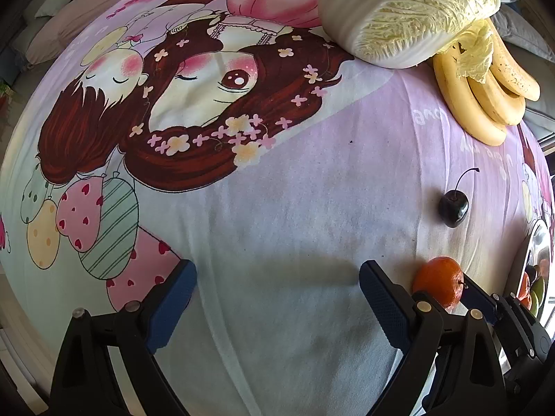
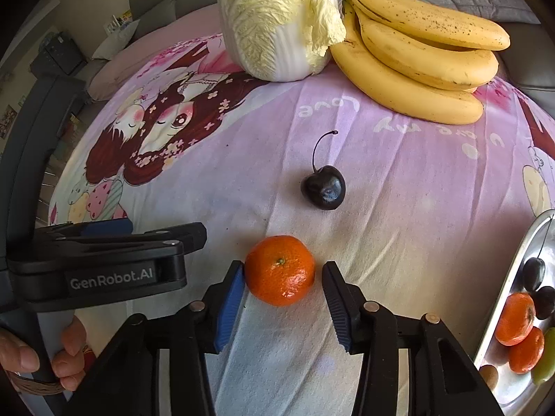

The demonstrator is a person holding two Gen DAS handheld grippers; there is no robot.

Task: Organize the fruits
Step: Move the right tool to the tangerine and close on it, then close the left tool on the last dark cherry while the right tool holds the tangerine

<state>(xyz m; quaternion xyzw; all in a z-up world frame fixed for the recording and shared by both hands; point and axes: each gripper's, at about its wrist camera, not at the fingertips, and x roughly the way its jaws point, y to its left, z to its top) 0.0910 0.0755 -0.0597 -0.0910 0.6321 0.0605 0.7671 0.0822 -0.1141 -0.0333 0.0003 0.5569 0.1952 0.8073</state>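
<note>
Looking down from the left wrist, the left gripper hangs over a cartoon-print cloth with its jaws wide apart and nothing between them. Just right of its right finger sits a mandarin, partly hidden by the right gripper, whose black frame crowds the near right corner. A dark cherry lies farther off, stem up. At the far right a cabbage leans on a bunch of bananas. The rim of a steel tray shows at the right edge.

From the right wrist, the right gripper straddles the mandarin. The left blue pad touches or nearly touches the fruit, while a thin gap shows at the right pad, so the jaws are not clamped on it. The mandarin rests on the cloth. The cherry lies just beyond it, the cabbage and bananas at the far side. The left gripper sits to the left, held by a hand. On the right the tray holds mandarins, dark cherries and something green.
</note>
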